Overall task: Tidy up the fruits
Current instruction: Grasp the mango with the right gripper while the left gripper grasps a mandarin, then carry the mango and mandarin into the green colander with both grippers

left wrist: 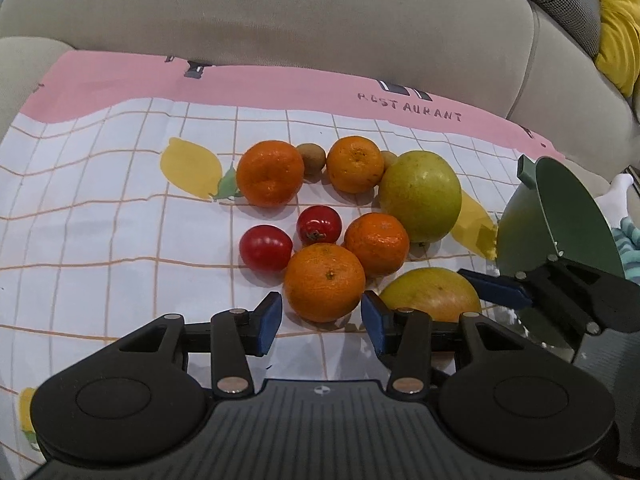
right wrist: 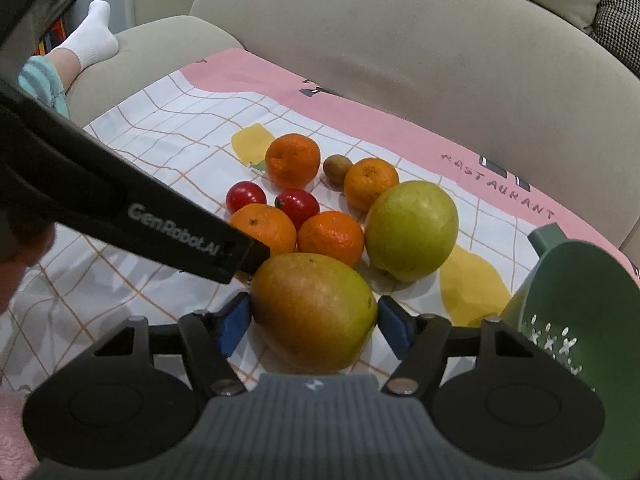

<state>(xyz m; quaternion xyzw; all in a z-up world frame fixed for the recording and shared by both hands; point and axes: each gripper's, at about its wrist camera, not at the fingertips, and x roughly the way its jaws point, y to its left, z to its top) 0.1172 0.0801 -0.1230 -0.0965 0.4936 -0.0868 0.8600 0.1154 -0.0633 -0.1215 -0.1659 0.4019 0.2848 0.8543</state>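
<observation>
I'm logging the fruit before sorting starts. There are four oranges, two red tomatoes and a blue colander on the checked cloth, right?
Not quite: the colander is green, not blue, as the right wrist view shows at the cloth's right edge. The rest holds: four oranges and two red tomatoes lie on the checked cloth.

— What's under it all?
— A grid cloth with a pink edge, on a beige sofa.
— Anything else?
— A yellow cushion, a white sock.
</observation>
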